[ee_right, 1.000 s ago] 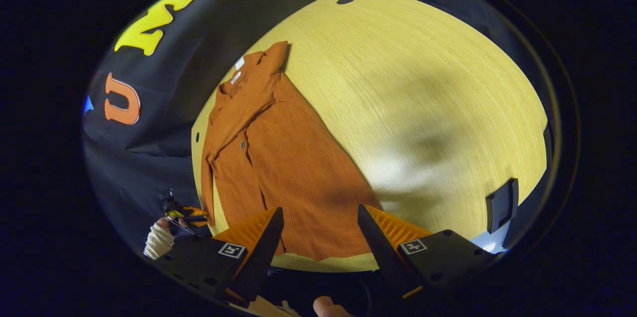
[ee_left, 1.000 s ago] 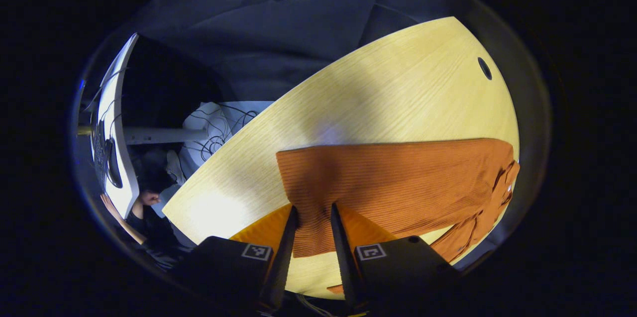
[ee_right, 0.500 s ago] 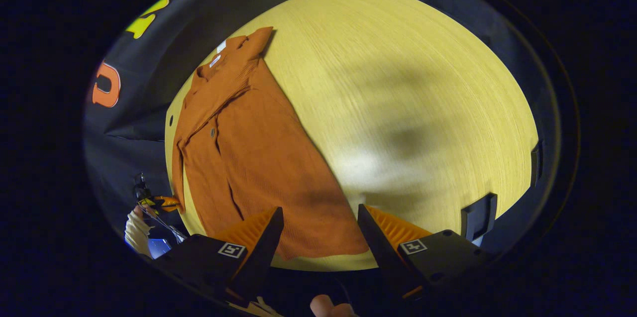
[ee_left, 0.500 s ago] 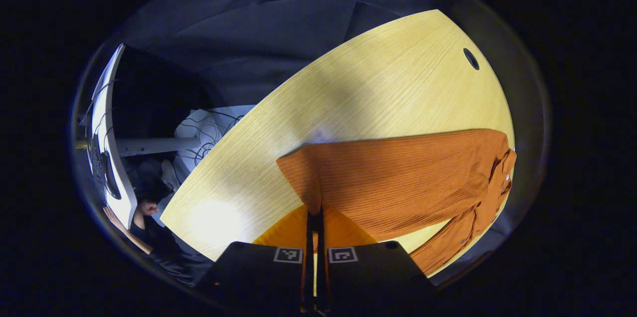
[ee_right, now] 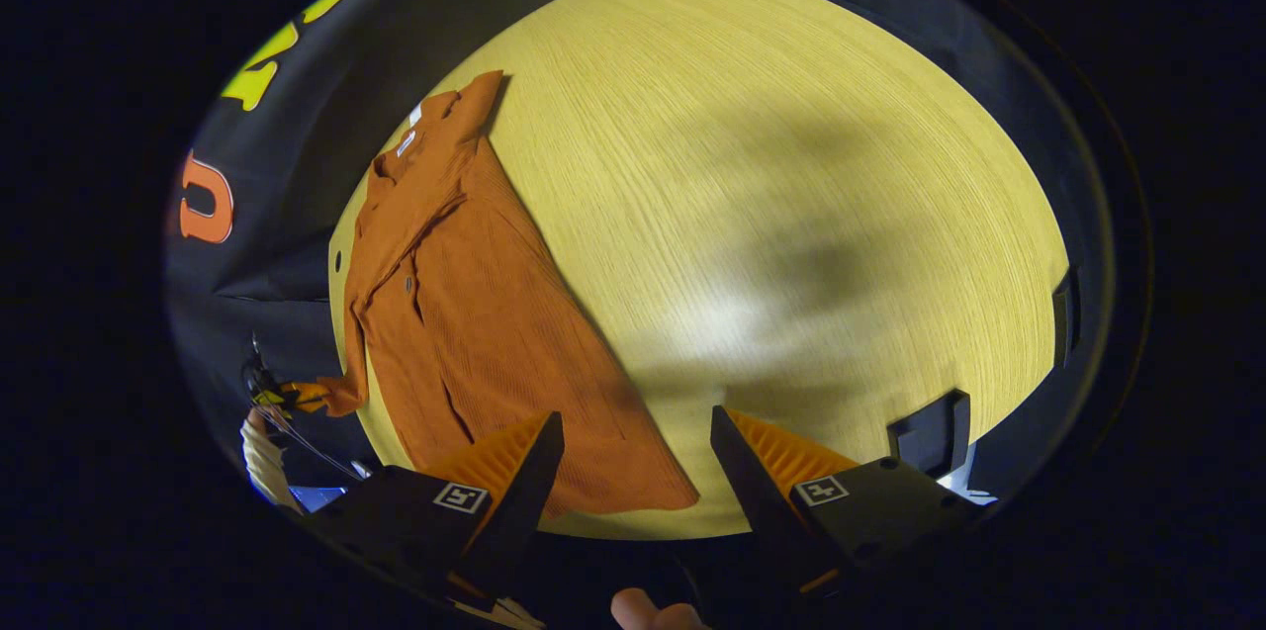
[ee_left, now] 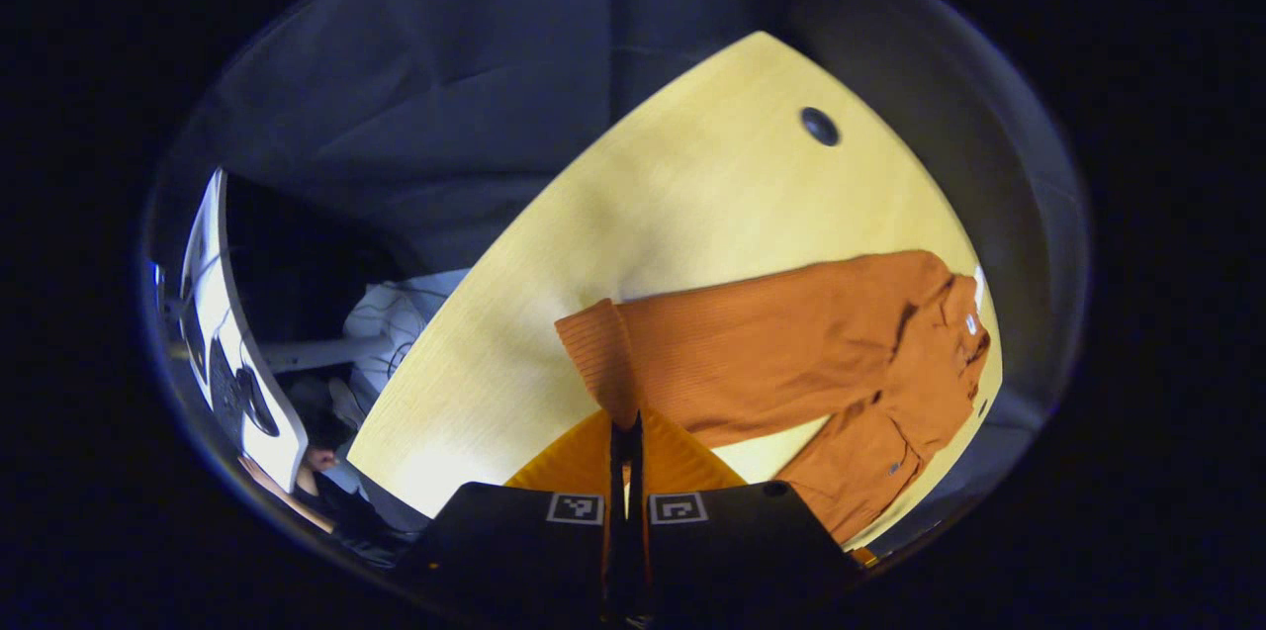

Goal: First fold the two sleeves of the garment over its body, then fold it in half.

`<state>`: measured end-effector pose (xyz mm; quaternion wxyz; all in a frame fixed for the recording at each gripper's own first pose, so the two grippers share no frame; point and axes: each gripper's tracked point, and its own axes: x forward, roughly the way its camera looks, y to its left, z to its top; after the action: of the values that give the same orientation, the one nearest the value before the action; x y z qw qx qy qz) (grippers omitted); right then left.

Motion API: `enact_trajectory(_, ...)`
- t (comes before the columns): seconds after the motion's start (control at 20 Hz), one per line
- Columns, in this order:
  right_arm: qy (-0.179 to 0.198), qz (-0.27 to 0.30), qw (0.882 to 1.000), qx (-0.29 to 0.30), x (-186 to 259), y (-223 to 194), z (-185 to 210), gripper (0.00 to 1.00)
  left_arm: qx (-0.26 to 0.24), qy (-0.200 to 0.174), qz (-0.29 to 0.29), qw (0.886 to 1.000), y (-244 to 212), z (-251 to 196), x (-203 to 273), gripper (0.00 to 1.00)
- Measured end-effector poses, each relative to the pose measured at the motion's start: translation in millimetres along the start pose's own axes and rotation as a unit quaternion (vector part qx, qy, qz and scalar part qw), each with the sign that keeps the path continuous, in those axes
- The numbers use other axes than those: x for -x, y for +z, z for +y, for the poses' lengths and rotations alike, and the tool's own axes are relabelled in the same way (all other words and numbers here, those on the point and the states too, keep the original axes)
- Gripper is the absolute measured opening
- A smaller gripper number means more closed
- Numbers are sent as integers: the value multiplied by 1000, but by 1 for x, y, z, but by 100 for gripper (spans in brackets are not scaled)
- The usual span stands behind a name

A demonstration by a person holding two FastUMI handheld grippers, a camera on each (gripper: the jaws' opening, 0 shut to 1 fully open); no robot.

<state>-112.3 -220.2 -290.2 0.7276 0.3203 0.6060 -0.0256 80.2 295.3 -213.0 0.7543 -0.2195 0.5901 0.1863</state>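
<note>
The orange ribbed garment point(ee_left: 791, 353) lies stretched across the pale wooden table point(ee_left: 692, 205), its collar end toward the table's far right edge in the left gripper view. The left gripper point(ee_left: 624, 432) has its 2 fingers pressed together on the hem corner of the garment, and that corner is lifted and curled up off the table. In the right gripper view the garment point(ee_right: 465, 314) runs along the table point(ee_right: 791, 215) near its left edge, collar at the far end, with 1 sleeve point(ee_right: 326, 398) hanging past the table edge toward the other gripper seen at the far left, held by a hand in a white glove point(ee_right: 262, 462). The right gripper point(ee_right: 633, 457) has its 2 fingers spread wide apart and holds nothing, poised just beside the near hem of the garment. A round hole point(ee_left: 820, 126) sits in the tabletop beyond the garment. A black bracket point(ee_right: 930, 432) is fixed at the table's right edge.
</note>
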Motion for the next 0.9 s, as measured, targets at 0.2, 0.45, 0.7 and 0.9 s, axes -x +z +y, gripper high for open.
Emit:
enact_trajectory(0.2,12,10,1000,-14,-1,-3,-12,96,-91,-21,-22,995,16,-110,28,3)
enact_trajectory(0.45,24,6,999,-35,12,0,-39,96,-184,-55,-29,981,-8,-256,43,2)
enact_trajectory(0.7,10,-11,999,-34,26,13,-82,96,-266,-53,-8,962,-56,-361,28,3)
enact_trajectory(0.9,13,-26,998,-62,42,17,-111,96,-291,-62,14,955,-83,-419,15,3)
